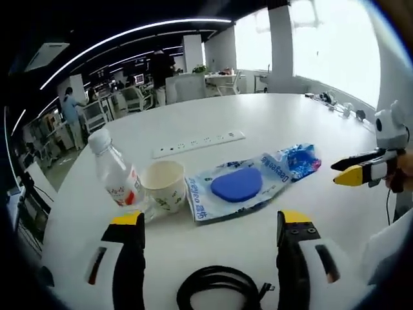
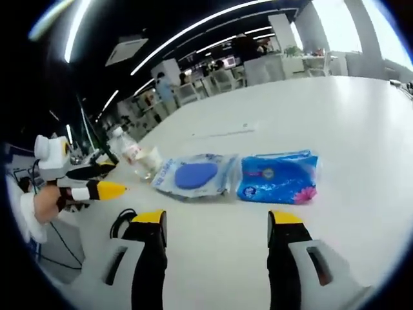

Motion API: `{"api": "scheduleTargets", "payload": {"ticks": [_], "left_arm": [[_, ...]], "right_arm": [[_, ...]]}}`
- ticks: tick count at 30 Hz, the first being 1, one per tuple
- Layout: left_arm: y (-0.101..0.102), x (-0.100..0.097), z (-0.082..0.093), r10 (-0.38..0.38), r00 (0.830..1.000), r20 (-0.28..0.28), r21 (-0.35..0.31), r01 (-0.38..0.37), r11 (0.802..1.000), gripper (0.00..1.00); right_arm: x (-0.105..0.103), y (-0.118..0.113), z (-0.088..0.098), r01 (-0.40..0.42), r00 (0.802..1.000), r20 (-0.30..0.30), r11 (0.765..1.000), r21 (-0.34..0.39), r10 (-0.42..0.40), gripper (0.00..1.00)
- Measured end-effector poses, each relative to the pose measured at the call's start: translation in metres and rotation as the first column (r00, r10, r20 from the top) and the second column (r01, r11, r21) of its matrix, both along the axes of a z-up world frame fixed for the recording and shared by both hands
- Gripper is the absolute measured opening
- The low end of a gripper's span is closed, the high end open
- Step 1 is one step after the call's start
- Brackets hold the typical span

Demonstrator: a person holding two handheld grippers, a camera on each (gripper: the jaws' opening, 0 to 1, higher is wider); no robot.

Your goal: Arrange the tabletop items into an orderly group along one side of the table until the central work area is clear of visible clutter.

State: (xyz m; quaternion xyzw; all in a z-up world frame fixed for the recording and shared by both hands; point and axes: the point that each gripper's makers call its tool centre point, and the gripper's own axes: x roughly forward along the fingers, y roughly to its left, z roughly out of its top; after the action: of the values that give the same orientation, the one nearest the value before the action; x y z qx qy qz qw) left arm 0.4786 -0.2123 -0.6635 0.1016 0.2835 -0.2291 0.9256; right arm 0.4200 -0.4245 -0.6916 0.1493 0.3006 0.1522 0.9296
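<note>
Left gripper view: left gripper (image 1: 211, 236) jaws wide apart, empty, hovering above near table edge (image 1: 258, 265). Row straight ahead, running across the jaw line: bottle (image 1: 117, 173) lying tilted, cup (image 1: 163, 185) upright and touching it, clear bag (image 1: 240, 186) with blue disc (image 1: 236, 185) inside, long axis along the row. Cup contents not readable. Power strip (image 1: 199, 143) farther back, apart from row. Black cable (image 1: 216, 290) coiled between the jaws at near edge.

Right gripper view: right gripper (image 2: 216, 229) jaws also spread, empty. Blue pack (image 2: 279, 176) just beside bag, ahead and slightly right of jaws.

Judgement: blue pack nearer right gripper; bottle and cup nearer left. Items already roughly lined up; cable and strip look unsorted.
</note>
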Motion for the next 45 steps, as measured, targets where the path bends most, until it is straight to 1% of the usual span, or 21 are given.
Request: {"api": "scheduleTargets", "payload": {"ticks": [5, 11, 16, 19, 23, 31, 38, 45], "left_arm": [[0.003, -0.009, -0.001, 0.010, 1.000, -0.011, 0.017, -0.010, 1.000, 0.84], [0.010, -0.022, -0.004, 0.033, 0.999, -0.024, 0.019, -0.033, 0.999, 0.83], [0.016, -0.036, -0.012, 0.056, 0.997, -0.052, 0.027, -0.055, 0.998, 0.80], [0.020, -0.042, -0.015, 0.072, 0.996, -0.059, 0.024, -0.070, 0.997, 0.79], [0.026, -0.050, -0.018, 0.091, 0.994, -0.067, 0.030, -0.089, 0.996, 0.79], [0.029, -0.055, -0.019, 0.111, 0.991, -0.072, 0.031, -0.109, 0.994, 0.80], [0.029, -0.059, -0.019, 0.120, 0.990, -0.075, 0.025, -0.118, 0.993, 0.79], [0.044, -0.067, -0.022, 0.154, 0.985, -0.082, 0.015, -0.153, 0.988, 0.78]], "right_arm": [[-0.004, -0.001, -0.001, -0.007, 1.000, -0.007, 1.000, 0.008, 0.007, 0.60], [-0.012, -0.003, -0.005, -0.026, 0.999, -0.024, 1.000, 0.012, 0.026, 0.57], [-0.015, -0.008, -0.006, -0.034, 0.999, -0.031, 0.999, 0.021, 0.034, 0.56], [-0.017, -0.010, -0.007, -0.029, 0.999, -0.037, 0.999, 0.035, 0.031, 0.56], [-0.019, -0.010, -0.008, -0.035, 0.999, -0.040, 0.999, 0.035, 0.036, 0.55], [-0.019, -0.013, -0.007, -0.038, 0.999, -0.036, 0.998, 0.041, 0.040, 0.56], [-0.021, -0.011, -0.008, -0.048, 0.998, -0.042, 0.998, 0.044, 0.050, 0.56], [-0.026, -0.007, -0.013, -0.056, 0.997, -0.054, 0.998, 0.043, 0.058, 0.56]]}}
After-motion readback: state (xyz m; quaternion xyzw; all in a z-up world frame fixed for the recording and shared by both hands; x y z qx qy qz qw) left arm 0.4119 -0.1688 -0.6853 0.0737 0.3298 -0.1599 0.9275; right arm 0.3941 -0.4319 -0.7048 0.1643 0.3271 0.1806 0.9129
